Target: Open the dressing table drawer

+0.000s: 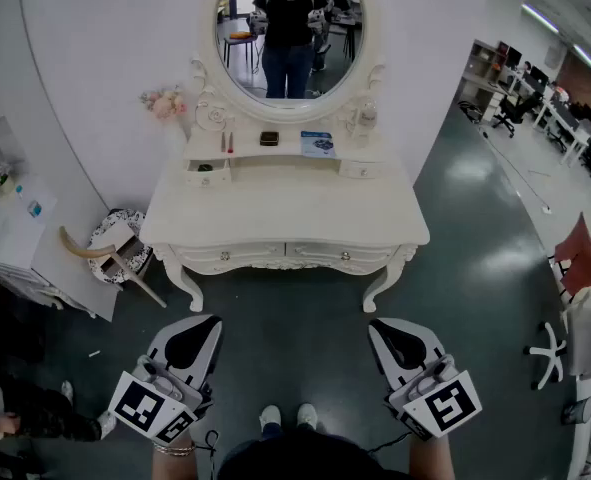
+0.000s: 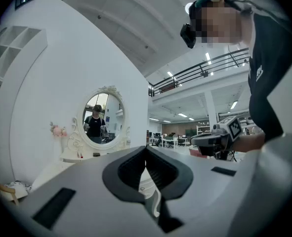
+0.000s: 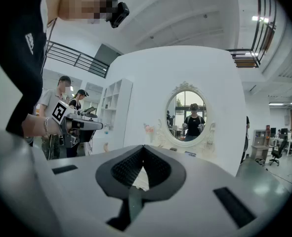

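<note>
The white dressing table (image 1: 285, 208) with an oval mirror (image 1: 288, 33) stands ahead of me against the wall. Its two front drawers (image 1: 285, 256) look closed, each with a small knob. A small top drawer (image 1: 207, 172) on the left sits slightly pulled out. My left gripper (image 1: 213, 320) and right gripper (image 1: 375, 322) are held level, well short of the table and touching nothing. In the left gripper view the left gripper (image 2: 146, 148) is shut with nothing in it. In the right gripper view the right gripper (image 3: 144, 147) is likewise shut and empty.
A round stool (image 1: 115, 243) with a wooden piece stands left of the table, beside a white shelf unit (image 1: 15, 238). A red chair (image 1: 581, 258) and a white chair base (image 1: 550, 353) are at the right. A person (image 1: 5, 408) stands at the lower left.
</note>
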A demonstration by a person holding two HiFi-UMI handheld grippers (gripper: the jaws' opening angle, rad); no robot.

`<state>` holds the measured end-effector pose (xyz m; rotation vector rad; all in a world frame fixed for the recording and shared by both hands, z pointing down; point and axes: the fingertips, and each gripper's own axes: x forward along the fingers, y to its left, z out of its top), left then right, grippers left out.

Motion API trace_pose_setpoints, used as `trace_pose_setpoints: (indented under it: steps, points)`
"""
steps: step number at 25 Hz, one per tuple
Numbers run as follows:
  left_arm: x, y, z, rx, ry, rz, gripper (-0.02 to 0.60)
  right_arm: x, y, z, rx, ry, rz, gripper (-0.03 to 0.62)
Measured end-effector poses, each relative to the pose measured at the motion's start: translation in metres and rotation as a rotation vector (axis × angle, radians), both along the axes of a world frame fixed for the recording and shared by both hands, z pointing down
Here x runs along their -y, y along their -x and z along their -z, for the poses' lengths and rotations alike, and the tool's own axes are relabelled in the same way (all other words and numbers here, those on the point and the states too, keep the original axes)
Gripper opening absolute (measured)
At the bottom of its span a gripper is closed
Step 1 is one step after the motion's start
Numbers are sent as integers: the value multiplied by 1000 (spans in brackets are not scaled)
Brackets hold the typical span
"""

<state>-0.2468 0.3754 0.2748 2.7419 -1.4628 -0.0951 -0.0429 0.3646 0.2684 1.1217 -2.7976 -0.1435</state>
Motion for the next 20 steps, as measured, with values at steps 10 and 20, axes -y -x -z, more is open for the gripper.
trace_pose_setpoints:
  steps: [10, 20]
  points:
    - [-3, -5, -4, -20, 11, -23, 18, -8, -3, 4, 6, -4, -2, 17]
    - [9, -28, -7, -19, 21, -57, 17, -10, -28, 3, 19, -8, -22, 18]
